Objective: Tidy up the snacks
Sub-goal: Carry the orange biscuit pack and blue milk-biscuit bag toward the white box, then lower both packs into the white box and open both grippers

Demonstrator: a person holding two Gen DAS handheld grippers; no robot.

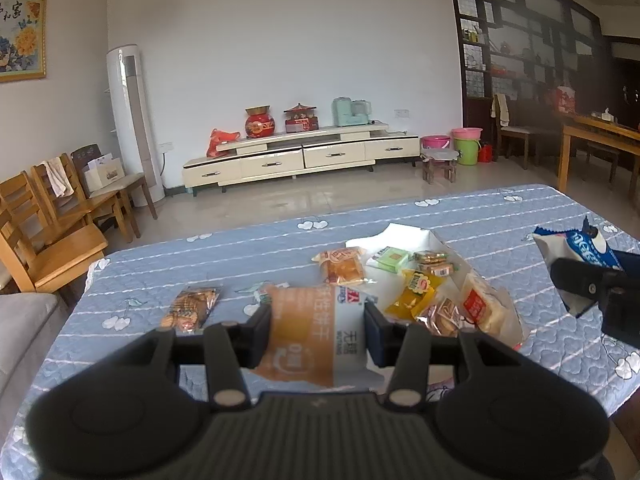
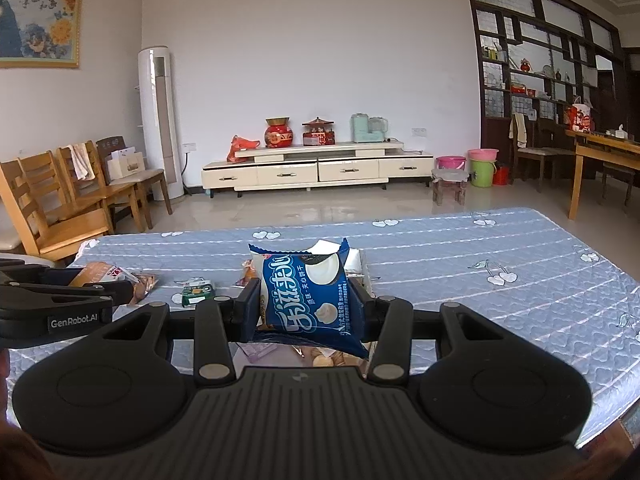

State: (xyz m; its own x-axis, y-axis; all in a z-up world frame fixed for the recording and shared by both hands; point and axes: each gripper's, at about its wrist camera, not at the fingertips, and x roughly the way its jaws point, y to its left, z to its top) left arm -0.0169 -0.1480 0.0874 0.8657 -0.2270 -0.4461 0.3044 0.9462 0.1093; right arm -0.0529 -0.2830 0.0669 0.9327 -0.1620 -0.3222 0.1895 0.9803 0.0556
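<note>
My left gripper (image 1: 316,328) is shut on an orange and white biscuit packet (image 1: 308,336) and holds it above the table. My right gripper (image 2: 306,304) is shut on a blue cookie packet (image 2: 308,292), also above the table; it shows at the right edge of the left wrist view (image 1: 580,256). A white box (image 1: 416,240) lies open on the blue quilted tablecloth (image 1: 480,216) with several snacks in it: a green packet (image 1: 390,259), a yellow packet (image 1: 412,294), a red and white packet (image 1: 480,304). An orange bread packet (image 1: 342,266) and a brown cookie packet (image 1: 192,306) lie loose to its left.
A small green packet (image 2: 196,293) lies on the cloth in the right wrist view, beside the left gripper's body (image 2: 60,304). Wooden chairs (image 1: 48,236) stand off the table's left edge. A TV cabinet (image 1: 304,156) stands at the far wall.
</note>
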